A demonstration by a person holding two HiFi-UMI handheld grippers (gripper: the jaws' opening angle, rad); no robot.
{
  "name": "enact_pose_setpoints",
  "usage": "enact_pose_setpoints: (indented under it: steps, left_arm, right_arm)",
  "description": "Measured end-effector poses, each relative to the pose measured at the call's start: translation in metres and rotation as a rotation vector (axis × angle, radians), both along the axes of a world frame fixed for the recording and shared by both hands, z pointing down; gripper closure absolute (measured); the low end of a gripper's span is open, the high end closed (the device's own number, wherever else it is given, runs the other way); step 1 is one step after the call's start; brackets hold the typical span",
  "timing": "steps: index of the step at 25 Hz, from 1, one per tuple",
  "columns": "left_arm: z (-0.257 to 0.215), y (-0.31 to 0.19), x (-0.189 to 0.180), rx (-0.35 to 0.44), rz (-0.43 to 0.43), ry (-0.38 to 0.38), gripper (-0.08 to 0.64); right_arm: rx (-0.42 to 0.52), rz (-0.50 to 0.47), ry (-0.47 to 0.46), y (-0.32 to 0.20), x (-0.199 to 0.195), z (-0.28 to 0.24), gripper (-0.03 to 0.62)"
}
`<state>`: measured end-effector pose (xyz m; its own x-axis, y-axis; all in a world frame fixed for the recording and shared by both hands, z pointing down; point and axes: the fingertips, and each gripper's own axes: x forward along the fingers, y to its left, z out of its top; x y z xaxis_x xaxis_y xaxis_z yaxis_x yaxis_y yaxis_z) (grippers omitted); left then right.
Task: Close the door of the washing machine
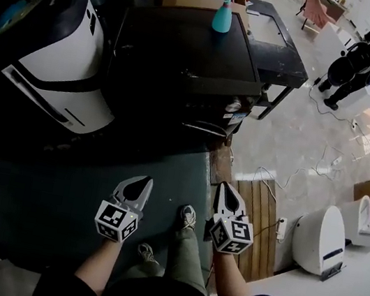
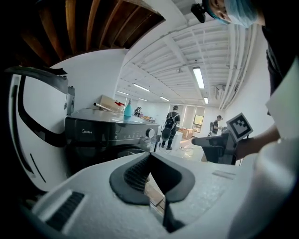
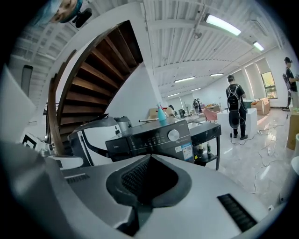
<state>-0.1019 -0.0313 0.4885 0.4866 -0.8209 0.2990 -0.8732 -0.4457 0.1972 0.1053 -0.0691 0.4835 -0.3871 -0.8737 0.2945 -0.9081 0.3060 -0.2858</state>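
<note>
Risk: our left claw [image 1: 142, 184] and right claw [image 1: 227, 190], both pinched together, may skid off the washing machine [image 1: 186, 59], its door apparently shadowed.

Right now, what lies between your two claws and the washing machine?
Only bare dark floor mat, as the head view shows, separates the left claw and right claw from the washing machine.

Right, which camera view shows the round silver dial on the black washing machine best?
The right gripper view: the round silver dial faces the camera on the black washing machine. The left gripper view shows it smaller, at an angle; the head view only from above.
</note>
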Motion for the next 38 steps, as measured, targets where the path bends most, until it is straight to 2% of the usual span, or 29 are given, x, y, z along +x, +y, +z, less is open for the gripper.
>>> enact_pose_setpoints:
  steps: [7, 11, 16, 20, 31, 38]
  left_arm:
    - [-0.033, 0.073, -0.013, 0.036, 0.044, -0.005, 0.549]
    - [-0.052, 0.108, -0.013, 0.089, 0.083, -0.032, 0.549]
    - [-0.07, 0.151, -0.022, 0.133, 0.088, -0.039, 0.549]
    - [-0.072, 0.183, -0.027, 0.137, 0.087, -0.019, 0.549]
    - [-0.081, 0.236, -0.03, 0.129, 0.141, -0.013, 0.549]
    - [-0.088, 0.245, -0.038, 0.139, 0.123, -0.015, 0.549]
  right_arm:
    - [0.064, -0.026, 0.013, 0.078, -0.014, -0.04, 0.591]
    - [0.094, -0.048, 0.021, 0.121, -0.028, -0.06, 0.591]
    - [0.104, -0.045, 0.012, 0.169, -0.037, -0.077, 0.592]
    - [0.117, -0.047, 0.02, 0.199, -0.038, -0.084, 0.592]
    - [0.095, -0.029, 0.024, 0.253, -0.038, -0.085, 0.592]
    - [0.087, -0.009, 0.013, 0.266, -0.034, -0.092, 0.592]
